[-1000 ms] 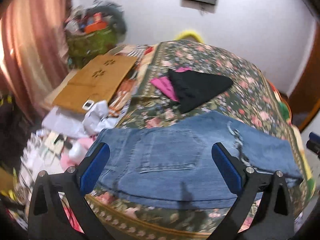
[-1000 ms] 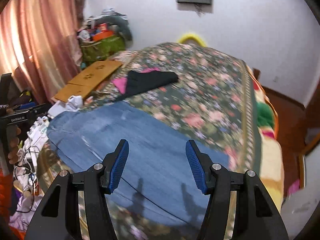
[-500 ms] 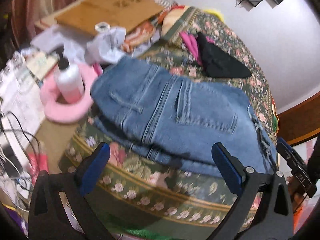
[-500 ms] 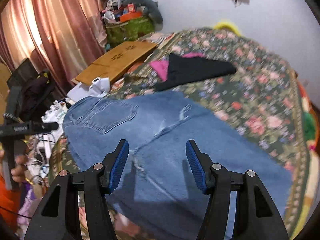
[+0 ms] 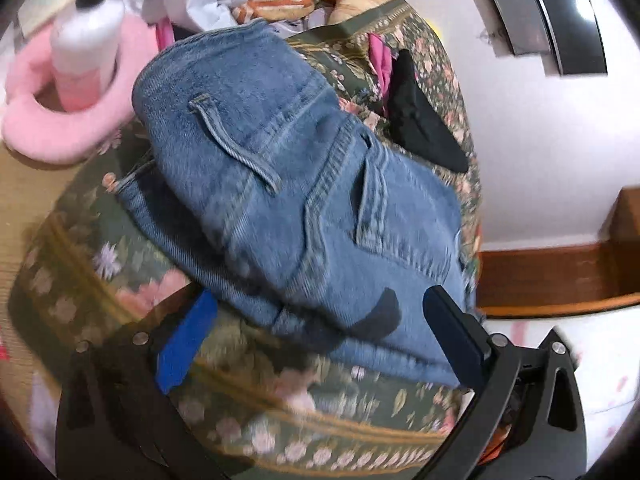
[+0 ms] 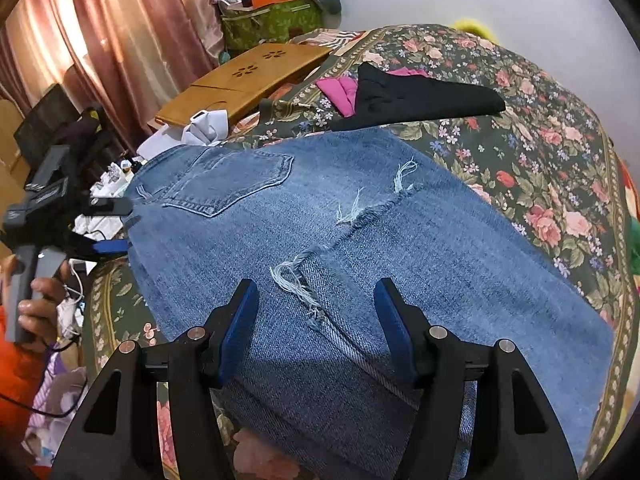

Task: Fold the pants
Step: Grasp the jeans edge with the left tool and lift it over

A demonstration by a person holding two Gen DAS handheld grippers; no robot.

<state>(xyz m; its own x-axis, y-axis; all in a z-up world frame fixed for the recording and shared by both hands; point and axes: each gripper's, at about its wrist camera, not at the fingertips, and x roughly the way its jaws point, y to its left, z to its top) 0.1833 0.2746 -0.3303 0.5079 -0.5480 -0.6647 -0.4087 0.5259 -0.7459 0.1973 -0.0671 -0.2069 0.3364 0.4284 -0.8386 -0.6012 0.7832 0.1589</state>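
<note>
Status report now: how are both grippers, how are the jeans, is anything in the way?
Left gripper open at waistband end. Right gripper open above frayed hem, nothing held. Jeans lie folded on the bedspread. Black garment lies apart behind.

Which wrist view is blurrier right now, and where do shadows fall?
Left wrist view: motion-smeared, worst on the floral bedspread; a dark shadow patch lies on the jeans near the jaws. Right wrist view: sharp, fisheye-bent; gripper shadow on the denim; curtain glows backlit.

Blue denim pants [image 6: 360, 248] lie on a dark floral bedspread [image 6: 540, 128].
</note>
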